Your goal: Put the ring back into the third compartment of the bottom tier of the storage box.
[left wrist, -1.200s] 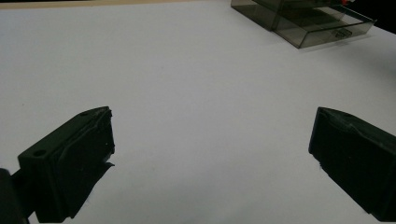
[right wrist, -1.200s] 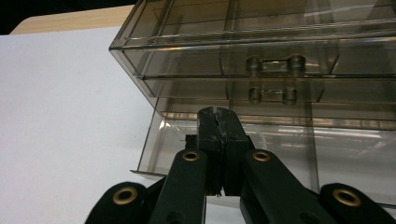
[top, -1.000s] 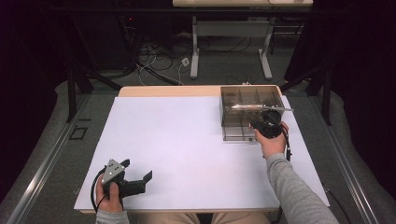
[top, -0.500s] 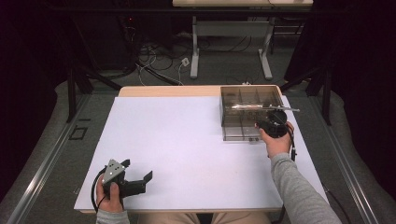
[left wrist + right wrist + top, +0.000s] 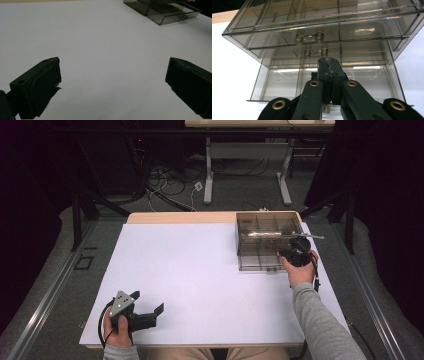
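smoky clear plastic forms the drawer box point(image 5: 269, 240), which sits at the far right of the white worktop point(image 5: 200, 275) and serves as the landmark for the rest. its lower drawer point(image 5: 324, 82) is pulled out toward the person, while the upper drawer point(image 5: 322, 32) sits pushed in above it, a small handle point(image 5: 310, 38) on its front. the right hand-held gripper point(image 5: 295, 254) is at the near right edge of the box; in the right gripper view its jaws are pressed together right at the lower drawer's front, just under that drawer's two handle posts point(image 5: 315, 52), and whether they pinch anything there i cannot tell. the right hand point(image 5: 299, 270) holds it just in front of the box. the left hand-held gripper point(image 5: 148, 313) rests well apart from the box, at the near left of the worktop, jaws spread wide over bare white surface, held by the left hand point(image 5: 118, 332).
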